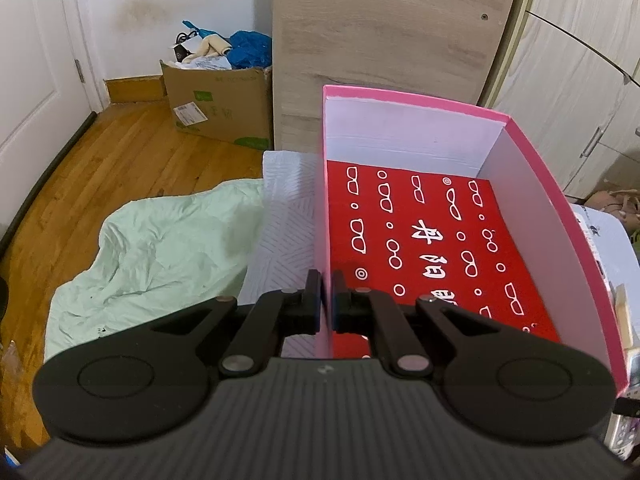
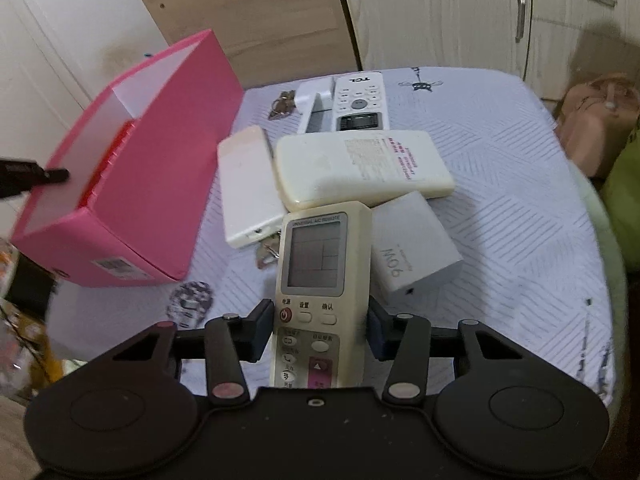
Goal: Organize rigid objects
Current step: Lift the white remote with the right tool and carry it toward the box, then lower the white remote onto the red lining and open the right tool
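Materials and finishes, bedside lot

Pink box (image 2: 160, 184): smooth matt card, white inside. Remote (image 2: 320, 264): yellowed glossy plastic. Bed cover (image 2: 520, 220): quilted cloth. Floor (image 1: 120, 160): glossy wood. Grey panel (image 1: 380, 40): matt wood-grain laminate.

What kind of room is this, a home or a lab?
Probably a lived-in home, likely a bedroom: wardrobe doors, a wooden floor, a cardboard box of clutter, and household remote controls on a cloth-covered surface.
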Demonstrator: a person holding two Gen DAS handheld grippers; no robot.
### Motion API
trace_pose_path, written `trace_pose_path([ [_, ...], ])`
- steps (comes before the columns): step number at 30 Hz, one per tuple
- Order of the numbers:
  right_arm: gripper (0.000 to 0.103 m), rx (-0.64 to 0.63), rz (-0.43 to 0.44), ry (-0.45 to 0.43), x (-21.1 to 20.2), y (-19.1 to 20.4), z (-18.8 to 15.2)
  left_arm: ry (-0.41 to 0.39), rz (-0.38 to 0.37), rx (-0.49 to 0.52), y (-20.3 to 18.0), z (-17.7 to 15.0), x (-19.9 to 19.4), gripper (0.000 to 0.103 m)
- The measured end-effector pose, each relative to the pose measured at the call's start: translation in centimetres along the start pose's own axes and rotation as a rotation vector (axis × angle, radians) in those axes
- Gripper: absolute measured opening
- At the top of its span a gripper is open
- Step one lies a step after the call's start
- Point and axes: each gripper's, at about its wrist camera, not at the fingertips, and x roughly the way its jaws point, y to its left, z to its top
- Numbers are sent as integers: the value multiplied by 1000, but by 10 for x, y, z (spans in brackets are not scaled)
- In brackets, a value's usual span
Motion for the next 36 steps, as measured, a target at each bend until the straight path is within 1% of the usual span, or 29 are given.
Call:
trace_pose_path([
  [3,53,34,61,-28,-8,-2,2,-4,2,0,0,0,0,4],
  [6,52,47,98,-55,-13,-1,5,-28,33,12,-2,1,2,3],
  [10,51,50,130,-86,-20,1,9,-21,4,-16,1,3,1,3],
  [11,46,56,136,-96,-22,2,12,-17,-5,-22,3,2,1,4],
  [12,36,50,143,-105,-24,4,15,-15,-10,-26,4,2,1,4],
  [13,23,45,152,-111,-25,7,19,-14,-12,-28,5,2,1,4],
  [17,21,6,155,-153,-34,19,35,-13,-18,-11,2,0,-1,4],
  [20,21,8,183,-195,-48,24,49,-13,-27,10,1,0,-2,5],
  [23,21,-19,206,-236,-64,36,70,-9,-38,1,5,1,0,5],
  [25,21,-44,234,-261,-73,49,86,-6,-47,-2,7,2,0,5],
  [27,21,-62,296,-272,-82,65,103,-7,-61,-1,8,4,-1,6],
  [29,21,-106,347,-247,-82,83,115,-3,-74,-13,11,4,0,6],
  [30,21,-140,377,-211,-78,95,121,0,-75,-18,12,4,1,6],
  [31,21,-201,407,-157,-70,110,126,4,-76,-21,12,3,2,6],
  [32,21,-208,430,-94,-56,122,131,8,-78,-23,13,3,3,6],
  [33,21,-202,431,-47,-45,131,134,10,-80,-25,13,3,3,6],
  [35,21,-231,450,31,-19,152,138,12,-84,-30,14,3,4,6],
  [36,21,-215,465,70,-4,159,141,13,-86,-35,15,3,4,6],
])
